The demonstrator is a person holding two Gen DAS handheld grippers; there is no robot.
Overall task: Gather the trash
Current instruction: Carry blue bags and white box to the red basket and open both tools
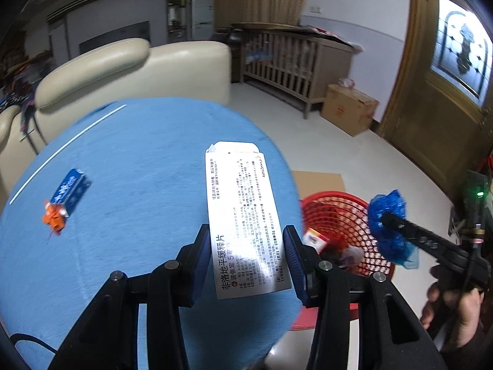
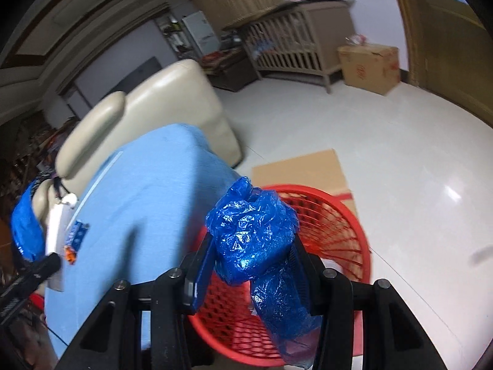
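Two grippers were loaded at this point, so half the collecting job looked done, I'd say. The left gripper (image 1: 246,243) had its blue pads pinching a flat white medicine box (image 1: 243,215) low in the centre of the left wrist view, with the box sticking out over the blue tablecloth (image 1: 138,160). The right gripper (image 2: 251,259) was clamped on a crumpled blue plastic bag (image 2: 252,231) in the middle of its own frame, right above the red basket (image 2: 345,215) on the floor. From the left view the same bag (image 1: 388,215) showed at the right edge, hanging over the basket rim (image 1: 332,195), which already had a few scraps inside.

Still left on the cloth: a small blue packet (image 1: 72,189) and an orange scrap (image 1: 55,217) touching it, at the left of the frame.

What could go wrong, in my opinion:
- The bag was light and puffy, so it could cling to a pad on release or drift outside the rim instead of dropping in.
- The box was held only near its lower end, so a quick swing could pivot it in the pads or slip it out before it reached the basket.
- The box wasn't over the basket yet; letting go early would land it on the table edge or the floor.
- Both grippers heading for one basket could bump each other.
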